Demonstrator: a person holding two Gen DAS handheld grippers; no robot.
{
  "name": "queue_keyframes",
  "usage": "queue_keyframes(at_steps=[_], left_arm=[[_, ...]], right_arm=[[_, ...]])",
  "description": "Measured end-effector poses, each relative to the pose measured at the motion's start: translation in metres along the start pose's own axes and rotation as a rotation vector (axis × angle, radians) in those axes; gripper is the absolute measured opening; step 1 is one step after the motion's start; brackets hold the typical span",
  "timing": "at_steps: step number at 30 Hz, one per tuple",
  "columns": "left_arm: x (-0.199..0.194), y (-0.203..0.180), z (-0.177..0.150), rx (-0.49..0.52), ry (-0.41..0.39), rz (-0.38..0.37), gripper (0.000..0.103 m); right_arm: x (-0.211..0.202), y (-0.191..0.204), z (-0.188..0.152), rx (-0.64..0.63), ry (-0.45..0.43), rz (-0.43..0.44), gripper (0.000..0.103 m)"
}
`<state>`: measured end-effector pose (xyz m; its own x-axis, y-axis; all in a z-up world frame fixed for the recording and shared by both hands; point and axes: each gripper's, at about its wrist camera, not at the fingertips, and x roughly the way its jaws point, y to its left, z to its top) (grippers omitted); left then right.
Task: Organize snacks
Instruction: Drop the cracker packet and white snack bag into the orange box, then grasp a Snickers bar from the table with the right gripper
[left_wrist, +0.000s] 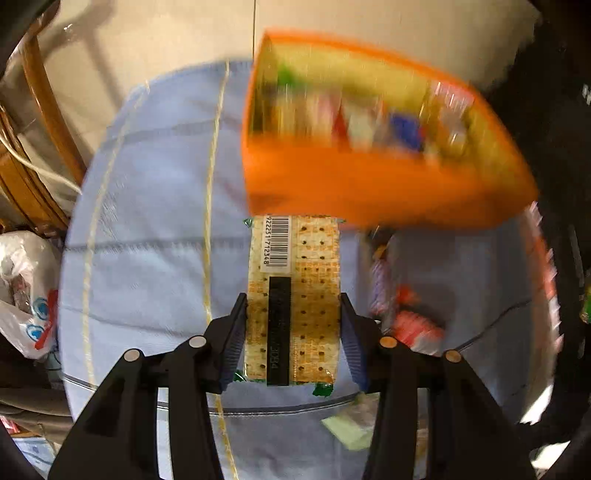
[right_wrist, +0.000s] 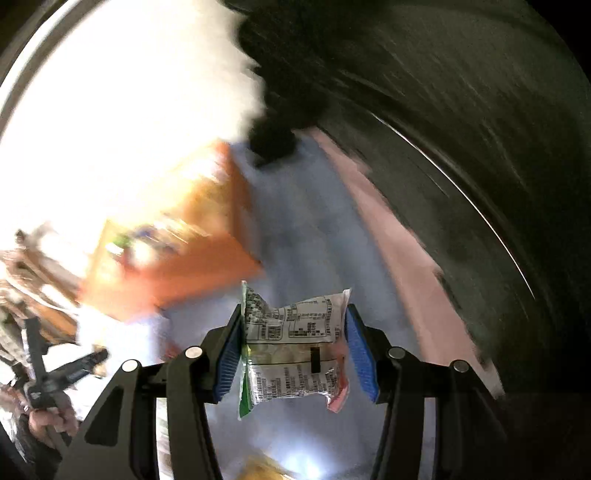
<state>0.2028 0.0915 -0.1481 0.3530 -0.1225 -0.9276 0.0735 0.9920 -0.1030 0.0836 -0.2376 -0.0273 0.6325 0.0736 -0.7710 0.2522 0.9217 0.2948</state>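
The left gripper (left_wrist: 293, 332) was closed on a long cracker packet (left_wrist: 293, 295), its two fingers pressing the packet's long sides. The packet showed a barcode label and a black strip down its middle, and its far end reached toward 12 o'clock, up to the near wall of the orange box (left_wrist: 369, 184). That box sat at roughly 1 o'clock from the gripper on a round table under a pale blue cloth (left_wrist: 155, 221), and it was packed with colourful snack packs (too blurred to name singly). More loose wrappers (left_wrist: 410, 325) lay on the cloth at about 3 o'clock, and a pale green packet (left_wrist: 349, 430) lay nearer, around 5 o'clock. A white plastic bag (left_wrist: 26, 295) sat off the table at 9 o'clock.

The right gripper (right_wrist: 293, 350) was closed on a crinkled white snack packet (right_wrist: 295, 350) printed with small text, green at one edge and red at the other; its blue-padded fingers (right_wrist: 229, 354) pinched both sides. In this heavily blurred view the orange box (right_wrist: 192, 273) lay at about 10 o'clock, with the blue cloth (right_wrist: 314, 221) running toward 12.
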Motion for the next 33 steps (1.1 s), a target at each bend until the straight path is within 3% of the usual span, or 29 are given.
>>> queue_keyframes(at_steps=[2,3,6,9,11,12,13,15,19,20,24,26,27,29,31,33], left_arm=[[-0.031,0.002,0.029,0.016,-0.042,0.001,0.046],[-0.041,-0.003,0.045,0.02,-0.055,-0.001,0.046],[-0.052,-0.018,0.106,0.061,-0.118,-0.001,0.046],[-0.055,-0.04,0.138,0.122,-0.148,0.075,0.046],[-0.054,-0.052,0.154,0.175,-0.186,0.095,0.048],[-0.056,-0.056,0.167,0.167,-0.211,0.108,0.073],[-0.052,-0.058,0.169,0.148,-0.234,0.143,0.097],[-0.053,-0.061,0.169,0.138,-0.272,0.173,0.099],[-0.036,-0.045,0.14,0.194,-0.182,0.156,0.099],[-0.03,-0.034,0.123,0.186,-0.167,0.139,0.099],[-0.008,0.009,0.074,0.038,-0.053,0.071,0.099],[0.0,0.029,0.046,-0.025,-0.023,0.024,0.099],[0.004,0.038,0.03,-0.03,-0.032,0.043,0.099],[0.013,0.056,-0.006,0.004,-0.067,0.19,0.099],[0.02,0.071,-0.03,-0.002,-0.044,0.27,0.099],[0.023,0.093,-0.055,-0.067,-0.014,0.237,0.099]], right_arm=[[0.006,0.034,0.036,-0.052,-0.019,0.142,0.053],[0.012,0.049,0.052,-0.078,-0.021,0.157,0.053],[0.037,0.091,0.098,-0.189,-0.013,0.109,0.053],[0.067,0.12,0.127,-0.252,0.039,0.088,0.053],[0.087,0.137,0.136,-0.307,0.072,0.073,0.066],[0.103,0.146,0.139,-0.349,0.101,0.037,0.09],[0.112,0.151,0.139,-0.363,0.115,-0.001,0.099],[0.127,0.153,0.131,-0.367,0.153,-0.058,0.099],[0.114,0.143,0.072,-0.295,0.187,-0.052,0.099],[0.11,0.143,0.043,-0.286,0.216,-0.032,0.099],[0.142,0.157,-0.033,-0.241,0.351,-0.015,0.099],[0.17,0.162,-0.059,-0.19,0.349,-0.114,0.099],[0.181,0.166,-0.067,-0.177,0.364,-0.124,0.099],[0.201,0.177,-0.079,-0.173,0.351,-0.15,0.099],[0.22,0.193,-0.094,-0.246,0.315,-0.273,0.099],[0.226,0.199,-0.101,-0.25,0.294,-0.284,0.098]])
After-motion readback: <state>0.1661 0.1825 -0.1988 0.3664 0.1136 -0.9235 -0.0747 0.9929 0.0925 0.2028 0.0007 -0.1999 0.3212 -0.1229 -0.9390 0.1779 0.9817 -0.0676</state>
